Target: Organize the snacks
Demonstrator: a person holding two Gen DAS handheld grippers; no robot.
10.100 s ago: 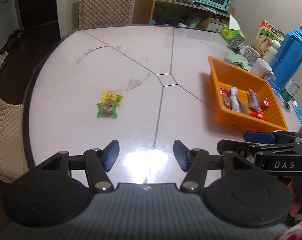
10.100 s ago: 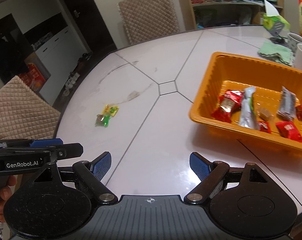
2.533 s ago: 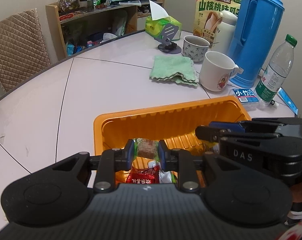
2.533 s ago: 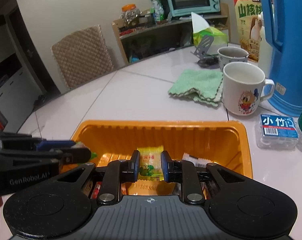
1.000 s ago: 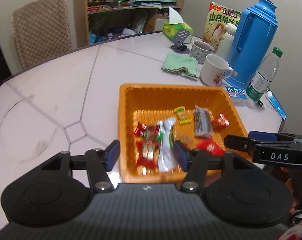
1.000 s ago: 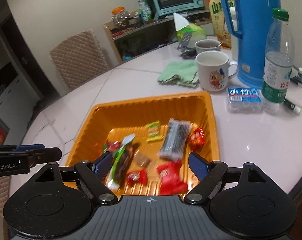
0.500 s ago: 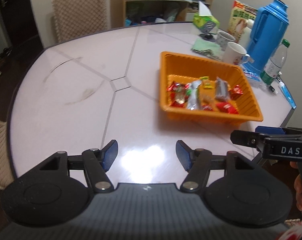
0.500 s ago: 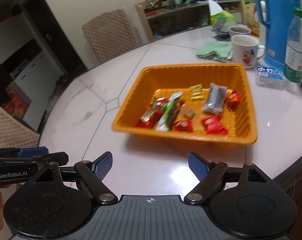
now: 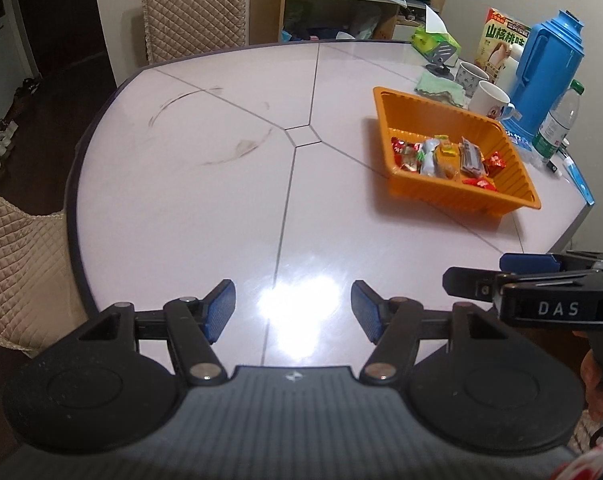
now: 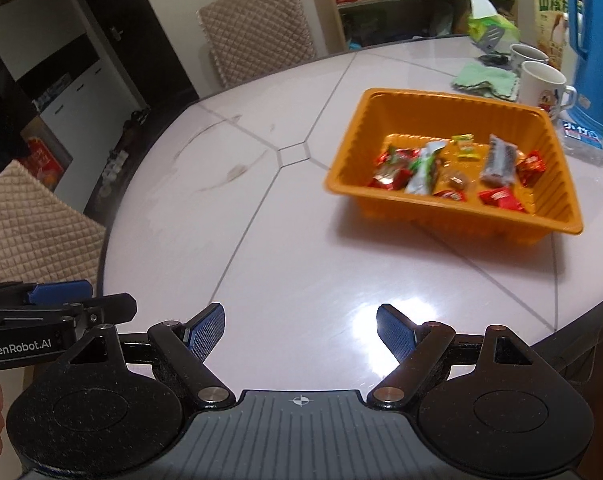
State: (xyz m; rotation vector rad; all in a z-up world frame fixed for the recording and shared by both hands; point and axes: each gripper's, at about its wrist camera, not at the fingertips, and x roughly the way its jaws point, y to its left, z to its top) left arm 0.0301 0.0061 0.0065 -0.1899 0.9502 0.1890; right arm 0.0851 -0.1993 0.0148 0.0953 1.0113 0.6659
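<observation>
Fingers of the left gripper (image 9: pixel 293 310) stand wide apart and hold nothing; fingers of the right gripper (image 10: pixel 300 330) are likewise spread wide and empty. Both hang over the near edge of the worktop (image 9: pixel 205 184), well apart from the goods.

Snacks (image 10: pixel 457 170): all visible packets lie inside the orange tray (image 10: pixel 453 216), which sits on the far right part of the worktop. Contents noted: red wrappers at the left end and front, a pale green-and-white bar (image 10: pixel 423 168) lying lengthwise, a small yellow packet (image 10: pixel 466 146) toward the back wall, a grey packet (image 10: pixel 499 162) right of centre, and a red sweet (image 10: pixel 532 166) at the right end. Some blur; labels not legible.

No loose packet is seen on the bare worktop in either view.

Surroundings: beyond the tray stand a white mug (image 10: pixel 543 82), a green cloth (image 10: pixel 485 78), a blue thermos jug (image 9: pixel 547 66) and a water bottle (image 9: pixel 559 124). Quilted chairs (image 10: pixel 257 26) ring the worktop.

Assessment: the gathering step appears complete, with both tools withdrawn and idle. If any work remains, it would be tidying the packets within the tray, which would call for a reach forward and right with either gripper. Otherwise the task reads as finished
</observation>
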